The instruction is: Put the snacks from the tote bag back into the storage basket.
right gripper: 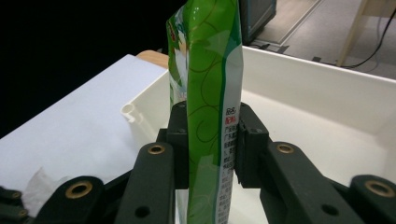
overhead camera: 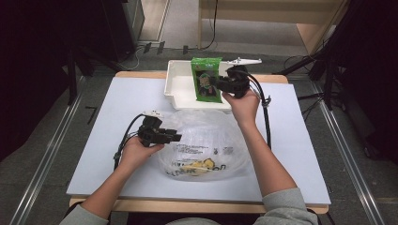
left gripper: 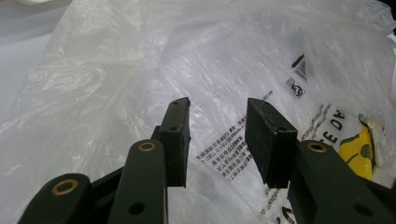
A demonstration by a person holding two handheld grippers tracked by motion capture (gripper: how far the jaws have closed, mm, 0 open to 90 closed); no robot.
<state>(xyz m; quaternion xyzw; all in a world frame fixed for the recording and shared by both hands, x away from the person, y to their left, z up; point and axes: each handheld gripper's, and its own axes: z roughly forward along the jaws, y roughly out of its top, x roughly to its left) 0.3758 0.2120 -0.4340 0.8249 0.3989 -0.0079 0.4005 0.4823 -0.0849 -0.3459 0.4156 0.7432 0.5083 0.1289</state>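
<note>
High view first: the right tool is up at the far end of the surface, clamped on a green snack packet that hangs over the white tray. The packet's long axis runs away from the person, and the tool bites it from its right edge, about halfway along. Nearer the person, the left tool sits at the left edge of a crumpled clear plastic bag, jaws pointing across into it.

Left gripper view now: both pads stand apart with nothing pinched between them (released, then), and the bag lies just beyond them, its printed text and a yellow patch showing through.

Right gripper view: the pads press both faces of the packet, which stands upright between them, with the tray wall behind and below.

My read: the packet is headed for the bag, which lies toward the person from the right tool. The left tool is the nearer one to the bag, well placed to catch the film and hold a mouth open.
</note>
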